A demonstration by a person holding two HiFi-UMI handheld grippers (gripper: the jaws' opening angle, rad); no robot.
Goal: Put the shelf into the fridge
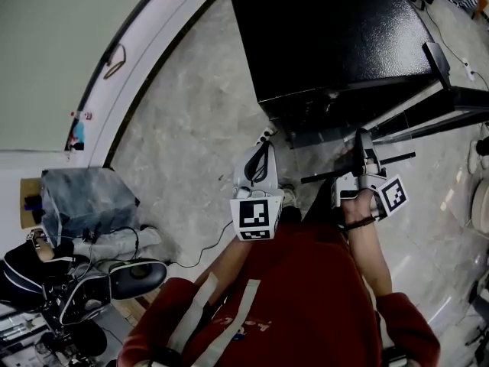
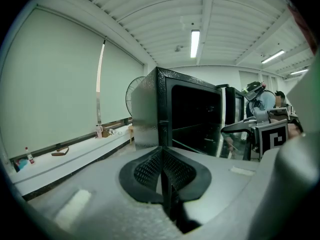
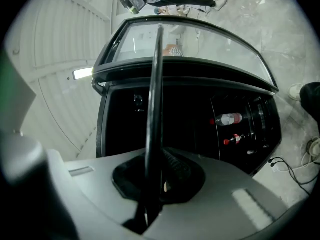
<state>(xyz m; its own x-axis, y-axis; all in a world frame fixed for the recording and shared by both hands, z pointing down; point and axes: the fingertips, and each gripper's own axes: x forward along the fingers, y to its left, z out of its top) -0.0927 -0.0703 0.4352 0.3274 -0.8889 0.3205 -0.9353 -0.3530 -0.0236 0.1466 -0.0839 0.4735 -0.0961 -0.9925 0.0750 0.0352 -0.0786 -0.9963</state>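
Black shelf (image 3: 155, 109) is pinched edge-on in the right claw (image 3: 159, 176), just in front of the open fridge (image 1: 328, 37); left claw (image 2: 163, 171) is closed, empty. We'd square it w/ the opening first (inside's too dark to see ledges), then slide in slow, no forcing.

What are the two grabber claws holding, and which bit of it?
The right gripper pinches the shelf by its thin dark near edge. The left gripper is shut and holds nothing.
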